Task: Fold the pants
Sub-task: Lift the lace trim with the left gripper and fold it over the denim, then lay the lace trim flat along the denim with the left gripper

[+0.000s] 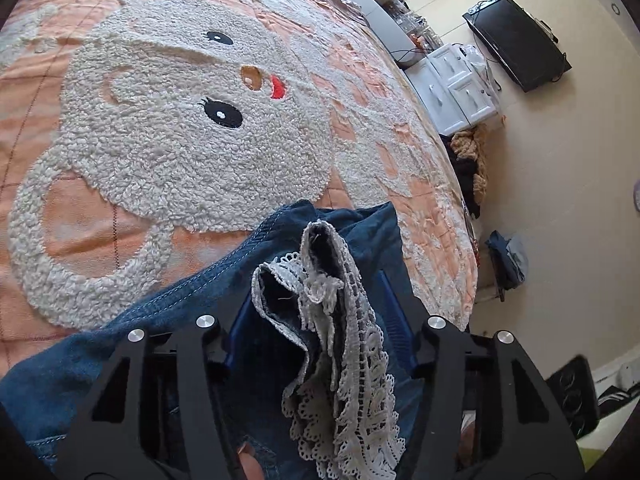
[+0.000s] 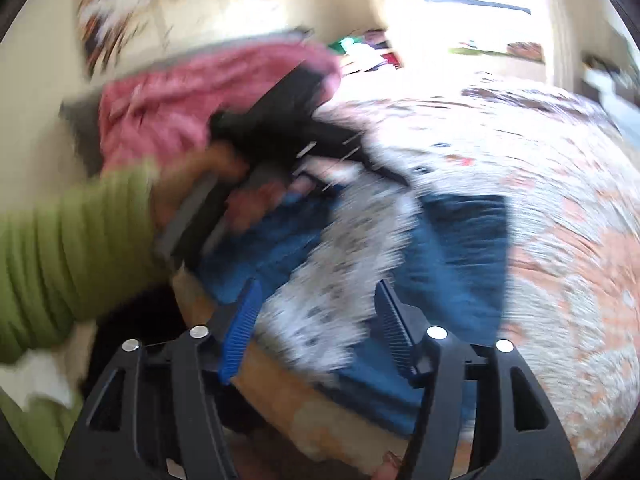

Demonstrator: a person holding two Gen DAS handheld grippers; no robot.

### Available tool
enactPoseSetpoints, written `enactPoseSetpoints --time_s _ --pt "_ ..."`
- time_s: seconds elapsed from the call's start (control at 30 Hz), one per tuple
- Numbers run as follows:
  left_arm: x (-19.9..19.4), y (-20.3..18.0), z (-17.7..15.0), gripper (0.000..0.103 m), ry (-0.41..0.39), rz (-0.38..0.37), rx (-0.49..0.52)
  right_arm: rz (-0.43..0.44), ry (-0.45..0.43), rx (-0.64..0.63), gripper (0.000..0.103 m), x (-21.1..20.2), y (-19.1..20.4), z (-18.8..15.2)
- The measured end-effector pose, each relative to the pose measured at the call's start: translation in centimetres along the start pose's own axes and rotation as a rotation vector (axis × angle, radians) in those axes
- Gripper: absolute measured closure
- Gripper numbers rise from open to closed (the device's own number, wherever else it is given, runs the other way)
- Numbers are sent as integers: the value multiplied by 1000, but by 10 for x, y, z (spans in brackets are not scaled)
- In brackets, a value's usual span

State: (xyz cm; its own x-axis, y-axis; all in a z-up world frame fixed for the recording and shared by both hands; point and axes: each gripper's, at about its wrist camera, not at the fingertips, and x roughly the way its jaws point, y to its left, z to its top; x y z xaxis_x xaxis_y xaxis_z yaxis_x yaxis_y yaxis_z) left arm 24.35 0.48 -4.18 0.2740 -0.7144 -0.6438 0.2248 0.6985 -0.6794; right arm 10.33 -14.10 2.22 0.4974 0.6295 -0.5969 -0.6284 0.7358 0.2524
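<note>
Blue denim pants point(image 1: 168, 312) with a white lace hem point(image 1: 340, 340) lie on a peach quilt point(image 1: 360, 96) that bears a fluffy white rabbit. My left gripper point(image 1: 316, 312) stands open around the bunched hem, which rises loose between the fingers without being pinched. The right wrist view is badly blurred. There the pants point(image 2: 460, 248) lie near the bed's edge, and their lace hem point(image 2: 344, 264) runs between the spread fingers of my right gripper point(image 2: 316, 320). No pad visibly presses on it. A green sleeve point(image 2: 60, 248) reaches in from the left, its hand holding the other gripper.
Past the bed's right edge the floor holds a white drawer unit point(image 1: 460, 88), a black screen point(image 1: 516, 40) and a heap of clothes point(image 1: 472, 160). A pink cloth point(image 2: 180, 108) is bunched at the far side of the bed.
</note>
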Motion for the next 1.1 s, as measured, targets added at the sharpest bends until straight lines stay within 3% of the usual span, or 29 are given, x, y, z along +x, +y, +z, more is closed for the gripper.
enactPoseSetpoints --time_s 0.07,0.1,0.23,0.37,0.4,0.43,0.5,0.57,0.67,0.77,0.9,1.1 --pt "1 0 1 63 0 -9 -7 -70 -12 106 41 -5 -37 14" --pt "1 0 2 72 -6 -9 -6 -106 5 152 41 -3 -57 21" --pt "-2 -7 7 84 -29 -9 3 -147 64 299 40 25 -122 44" --pt "-8 -19 11 87 -67 -30 47 -68 133 420 42 65 -163 58" --pt "-9 -22 13 87 -74 -33 53 -23 168 463 45 76 -173 57" --pt "-10 -23 14 87 -79 -27 56 -28 189 501 57 83 -180 55" --pt "-9 -23 16 87 -87 -25 57 38 208 528 91 90 -184 53" --pt "-5 -22 18 87 -93 3 60 32 177 484 93 81 -180 57" --pt "5 -18 20 87 -96 46 59 -13 129 455 94 64 -181 64" --pt "14 -17 19 87 -86 108 70 -96 171 368 93 75 -177 65" --pt "22 -18 15 86 -75 210 119 -204 229 250 84 99 -167 57" --pt "13 -27 10 79 -105 298 174 -278 175 183 64 73 -156 56"
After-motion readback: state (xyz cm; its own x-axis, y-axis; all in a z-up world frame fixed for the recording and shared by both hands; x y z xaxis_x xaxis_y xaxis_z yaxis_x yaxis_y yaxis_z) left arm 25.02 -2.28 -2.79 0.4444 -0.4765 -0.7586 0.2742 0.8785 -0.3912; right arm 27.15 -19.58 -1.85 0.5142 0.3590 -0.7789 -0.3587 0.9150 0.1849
